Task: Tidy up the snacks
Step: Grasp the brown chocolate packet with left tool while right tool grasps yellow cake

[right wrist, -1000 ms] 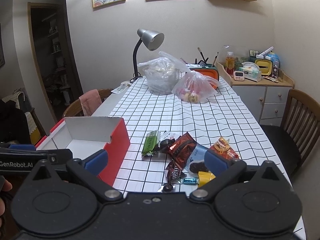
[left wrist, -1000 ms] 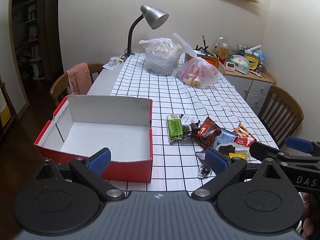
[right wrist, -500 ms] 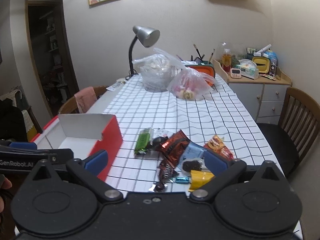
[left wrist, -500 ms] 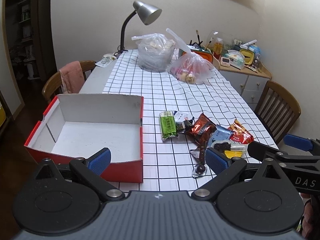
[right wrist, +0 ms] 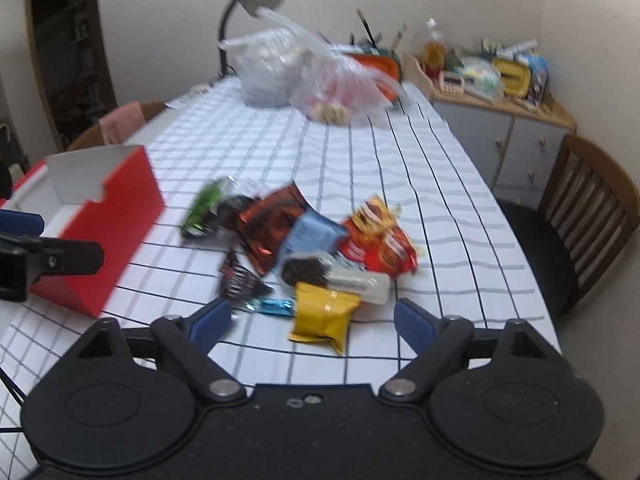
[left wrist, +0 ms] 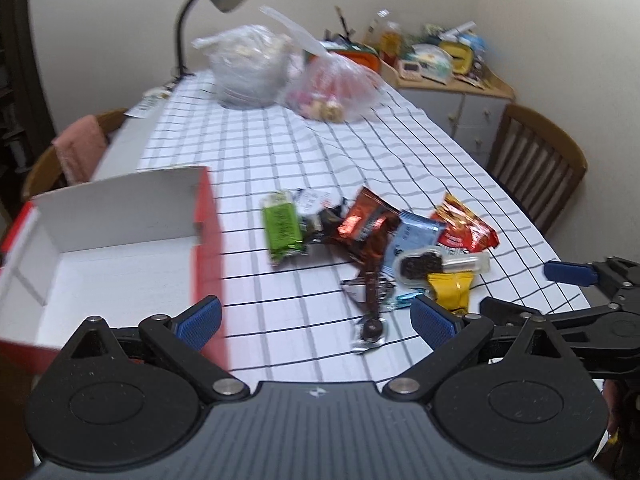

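Snack packets [right wrist: 316,248] lie heaped on the checked tabletop [right wrist: 400,168] right of the red box [right wrist: 116,220]; left tool [left wrist: 316,320] gapes empty, right tool [right wrist: 312,320] is closing, gripping nothing.

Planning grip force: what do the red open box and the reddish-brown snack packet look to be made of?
The red open box looks like cardboard: matte white inside, thin flat walls with a cut notch. The reddish-brown snack packet looks like glossy plastic or foil film: crinkled, with bright highlights. Blur leaves that open.
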### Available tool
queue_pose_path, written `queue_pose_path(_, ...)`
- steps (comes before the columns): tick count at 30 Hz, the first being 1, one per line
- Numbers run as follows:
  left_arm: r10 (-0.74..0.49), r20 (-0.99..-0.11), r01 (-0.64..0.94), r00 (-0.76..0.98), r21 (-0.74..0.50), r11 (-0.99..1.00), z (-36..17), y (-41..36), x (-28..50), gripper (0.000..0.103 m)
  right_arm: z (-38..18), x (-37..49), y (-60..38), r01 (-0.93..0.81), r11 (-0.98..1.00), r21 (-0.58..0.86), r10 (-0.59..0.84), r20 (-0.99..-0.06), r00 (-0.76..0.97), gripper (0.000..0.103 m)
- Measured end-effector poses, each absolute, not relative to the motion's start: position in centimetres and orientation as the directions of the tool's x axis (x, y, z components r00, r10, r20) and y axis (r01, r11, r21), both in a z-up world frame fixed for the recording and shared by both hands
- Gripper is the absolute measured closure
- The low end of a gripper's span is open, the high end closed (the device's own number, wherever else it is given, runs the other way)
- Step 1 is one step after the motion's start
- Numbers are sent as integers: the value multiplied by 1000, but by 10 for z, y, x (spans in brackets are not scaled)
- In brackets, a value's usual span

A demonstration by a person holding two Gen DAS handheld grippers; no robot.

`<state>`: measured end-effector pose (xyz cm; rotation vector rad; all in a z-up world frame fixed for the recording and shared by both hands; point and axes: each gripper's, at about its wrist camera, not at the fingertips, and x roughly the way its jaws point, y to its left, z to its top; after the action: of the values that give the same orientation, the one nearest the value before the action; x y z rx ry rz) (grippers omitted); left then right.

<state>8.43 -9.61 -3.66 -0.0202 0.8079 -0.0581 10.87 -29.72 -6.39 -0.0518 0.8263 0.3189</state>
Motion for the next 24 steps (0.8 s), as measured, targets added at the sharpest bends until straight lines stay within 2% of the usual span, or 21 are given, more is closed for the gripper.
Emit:
queue_pose_path(10, -85, -789, 120, 608, -15, 993, -81, -126, 150, 3, -102, 146, -293, -293, 951, 99, 252, -796, 551, 25)
queue_pose_path(16, -94, -838, 138, 538, -23, 990, -105, -134, 184, 7, -114, 158, -288, -299, 947, 118, 265, -813, 518, 30)
queue_pose_path(21, -97, -895, 133, 436, -43, 990, -123, -136, 215, 18, -117, 166, -286, -296, 945, 135, 274, -823, 498, 37)
queue_pose_path(24, -97, -907, 129, 410, -48, 990, -130, -135, 224, 30, -118, 168, -285, -298, 944, 143, 279, -827, 489, 45)
